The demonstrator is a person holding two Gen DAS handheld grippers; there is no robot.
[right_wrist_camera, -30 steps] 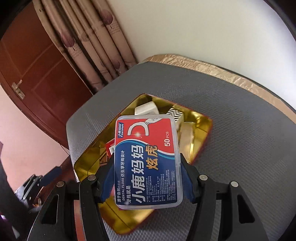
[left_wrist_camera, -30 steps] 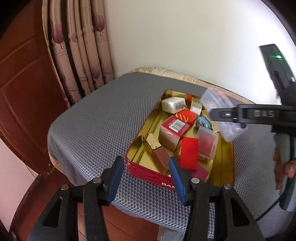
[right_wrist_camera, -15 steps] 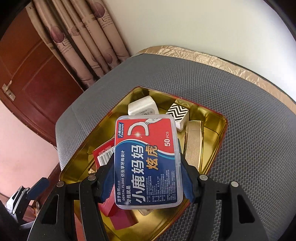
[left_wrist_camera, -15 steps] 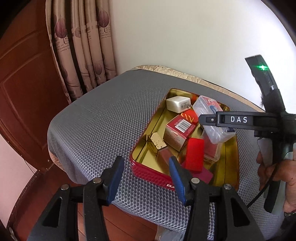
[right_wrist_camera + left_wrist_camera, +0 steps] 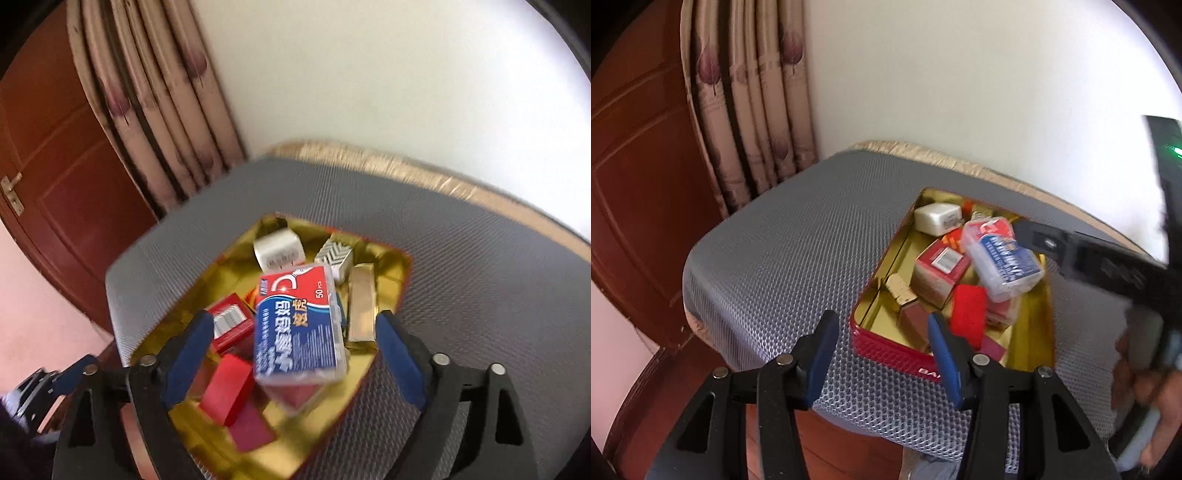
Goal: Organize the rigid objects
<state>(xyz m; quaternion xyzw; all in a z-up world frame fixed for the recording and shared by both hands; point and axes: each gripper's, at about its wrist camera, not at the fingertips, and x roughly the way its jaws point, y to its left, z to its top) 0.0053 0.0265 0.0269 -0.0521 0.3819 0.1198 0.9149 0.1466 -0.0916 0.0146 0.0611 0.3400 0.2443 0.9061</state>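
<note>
A clear dental floss box with a red and blue label lies tilted on top of the items in the red tin, whose inside is gold. My right gripper hovers just above it. Its jaws are opening, and the pads stand clear of the box on both sides. In the left wrist view the floss box rests on the pile, with one right finger beside it. My left gripper hangs open and empty in front of the tin's near rim.
The tin also holds a white charger, a zigzag-patterned box, a gold bar, a red barcode box and a red block. It sits on a grey mesh pad. A curtain and a wooden door stand at left.
My right gripper's jaws spread apart and let go of the floss box, which dropped onto the items in the tin. The left gripper stayed almost still.
</note>
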